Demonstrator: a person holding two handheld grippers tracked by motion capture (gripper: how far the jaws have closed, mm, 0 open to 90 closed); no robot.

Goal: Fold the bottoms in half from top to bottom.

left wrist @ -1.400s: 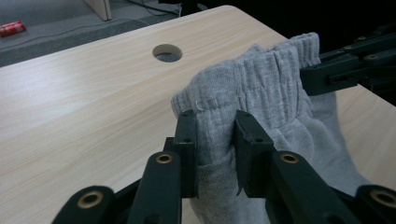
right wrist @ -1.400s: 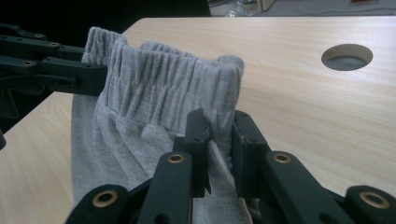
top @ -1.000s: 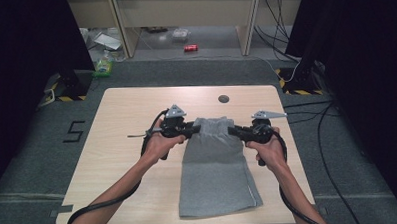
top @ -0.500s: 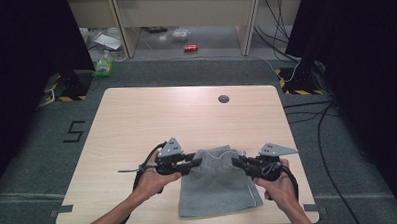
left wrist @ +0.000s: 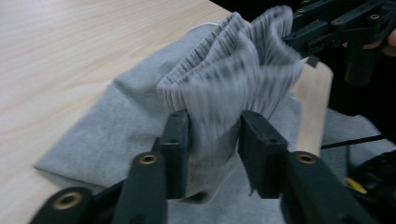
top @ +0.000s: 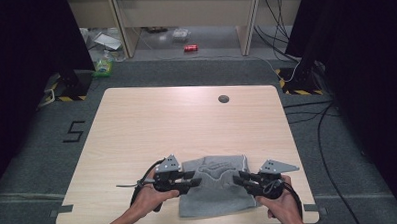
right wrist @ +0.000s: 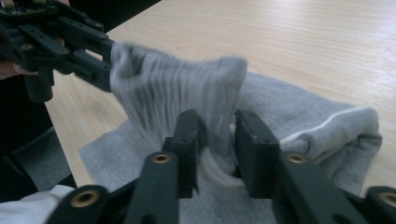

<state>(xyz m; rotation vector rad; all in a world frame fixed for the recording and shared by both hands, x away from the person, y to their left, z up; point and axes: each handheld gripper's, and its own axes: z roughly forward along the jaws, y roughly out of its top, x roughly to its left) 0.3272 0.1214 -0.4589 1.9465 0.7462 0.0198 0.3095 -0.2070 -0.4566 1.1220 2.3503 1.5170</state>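
A grey garment (top: 217,194) lies folded at the front of the wooden table (top: 187,122). My left gripper (top: 194,179) is at its left side and my right gripper (top: 239,178) at its right, jaws pointing at each other. In the left gripper view the ribbed grey hem (left wrist: 229,70) stands blurred between the jaws of my left gripper (left wrist: 212,126), which have just been opening. In the right gripper view the same hem (right wrist: 187,88) sits loosely between the jaws of my right gripper (right wrist: 217,123), also just opened wider. Neither pair of pads visibly pinches the cloth.
A dark round cap (top: 223,98) is set in the table near its far edge. The table's front edge lies just under both hands. On the floor beyond are a red can (top: 190,47), scattered litter and cables (top: 307,118) at the right.
Both hands came toward the front edge and down, drawing the garment's far end over itself into a shorter fold. Both pairs of jaws stand wider than before.
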